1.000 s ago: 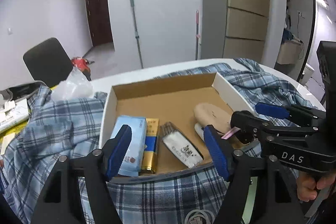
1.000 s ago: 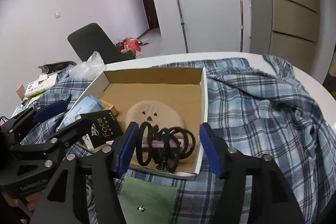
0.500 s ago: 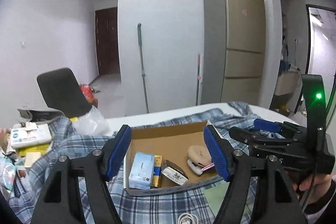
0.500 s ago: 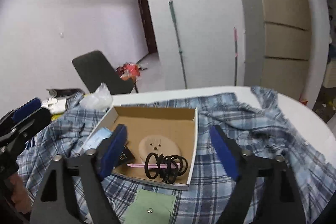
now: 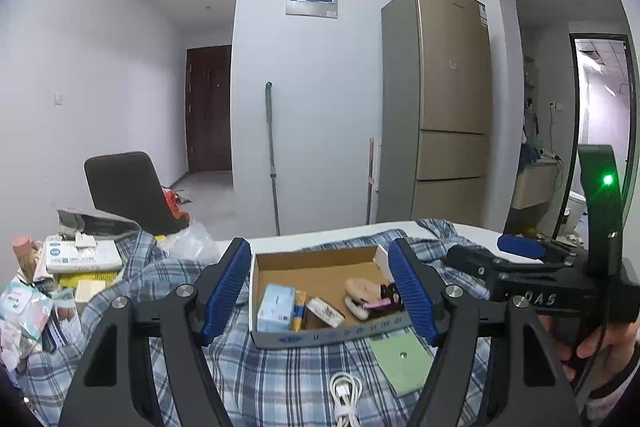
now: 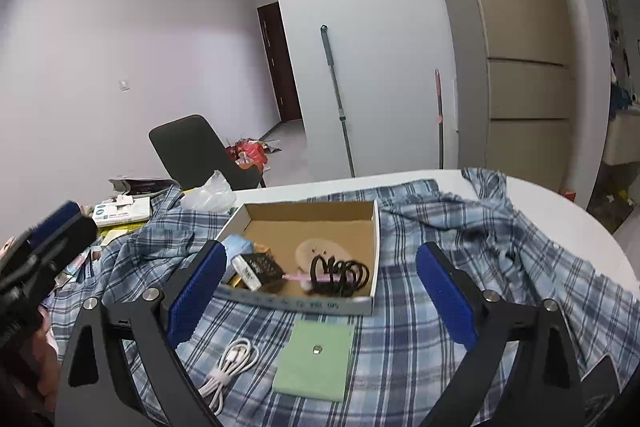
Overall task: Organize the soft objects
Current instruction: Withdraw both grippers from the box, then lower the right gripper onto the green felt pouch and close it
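Observation:
An open cardboard box (image 5: 320,263) (image 6: 312,223) rests on a blue plaid cloth (image 6: 460,235). It holds a blue tissue pack (image 5: 276,307), a gold packet (image 5: 299,307), a black-and-white packet (image 5: 326,311), a beige round puff (image 5: 362,287) and black hair ties (image 6: 340,273) over a pink stick. My left gripper (image 5: 318,251) hovers before the box, its jaws opening, nothing between them. My right gripper (image 6: 320,251) hangs back from the box too, jaws opening wide and empty. A green pouch (image 6: 316,359) and a coiled white cable (image 6: 232,363) lie on the cloth in front.
A clutter of packets and boxes (image 5: 80,255) sits at the table's left, with a clear plastic bag (image 6: 208,197) behind the box. A dark chair (image 5: 128,187) stands past the table's far edge. A fridge (image 5: 440,107) and a mop (image 5: 272,155) stand by the far wall.
Both grippers have drawn back and risen from the box, which now looks smaller. The right jaws have spread much wider; the hair ties once between them lie in the box.

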A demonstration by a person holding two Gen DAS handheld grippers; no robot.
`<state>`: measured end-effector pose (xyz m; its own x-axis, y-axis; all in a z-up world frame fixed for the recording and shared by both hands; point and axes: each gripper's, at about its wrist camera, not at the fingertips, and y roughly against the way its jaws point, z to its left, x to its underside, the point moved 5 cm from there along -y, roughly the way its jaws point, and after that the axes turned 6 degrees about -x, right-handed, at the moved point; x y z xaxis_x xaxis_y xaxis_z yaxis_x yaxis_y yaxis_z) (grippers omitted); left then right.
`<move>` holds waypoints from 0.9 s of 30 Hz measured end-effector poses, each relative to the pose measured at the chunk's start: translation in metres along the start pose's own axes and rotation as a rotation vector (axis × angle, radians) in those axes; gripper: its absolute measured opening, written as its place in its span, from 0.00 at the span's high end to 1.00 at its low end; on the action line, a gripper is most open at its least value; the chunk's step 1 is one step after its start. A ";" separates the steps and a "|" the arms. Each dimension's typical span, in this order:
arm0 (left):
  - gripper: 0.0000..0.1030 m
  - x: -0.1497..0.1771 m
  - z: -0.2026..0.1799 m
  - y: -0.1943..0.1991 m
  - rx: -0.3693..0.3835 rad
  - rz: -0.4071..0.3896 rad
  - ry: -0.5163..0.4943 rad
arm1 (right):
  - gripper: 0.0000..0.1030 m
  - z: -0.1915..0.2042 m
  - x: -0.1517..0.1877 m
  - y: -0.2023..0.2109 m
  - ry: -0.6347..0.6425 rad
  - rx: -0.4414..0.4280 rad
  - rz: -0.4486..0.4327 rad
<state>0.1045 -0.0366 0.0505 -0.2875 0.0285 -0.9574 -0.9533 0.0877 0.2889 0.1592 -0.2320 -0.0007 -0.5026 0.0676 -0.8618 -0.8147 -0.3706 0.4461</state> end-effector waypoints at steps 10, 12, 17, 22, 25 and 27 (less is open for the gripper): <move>0.11 0.055 0.007 -0.014 0.002 0.013 0.017 | 0.07 -0.007 0.024 -0.025 -0.004 0.074 0.147; 0.10 0.062 0.005 -0.016 -0.020 -0.006 -0.011 | 0.07 -0.007 0.032 -0.031 -0.011 0.077 0.193; 0.10 0.066 0.007 -0.017 -0.051 -0.011 -0.007 | 0.07 -0.003 0.050 -0.045 -0.035 0.042 0.279; 0.10 0.069 0.012 -0.022 -0.077 0.006 0.001 | 0.07 0.004 0.075 -0.062 -0.039 0.037 0.390; 0.10 0.070 0.022 -0.026 -0.095 0.026 0.034 | 0.10 0.008 0.093 -0.071 -0.054 -0.001 0.474; 0.10 0.071 0.027 -0.030 -0.103 0.051 0.055 | 0.16 0.008 0.099 -0.075 -0.047 0.015 0.496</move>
<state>0.1152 -0.0107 -0.0260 -0.3381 -0.0244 -0.9408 -0.9408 -0.0149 0.3385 0.1681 -0.1899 -0.1173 -0.8427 -0.0718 -0.5336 -0.4782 -0.3555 0.8031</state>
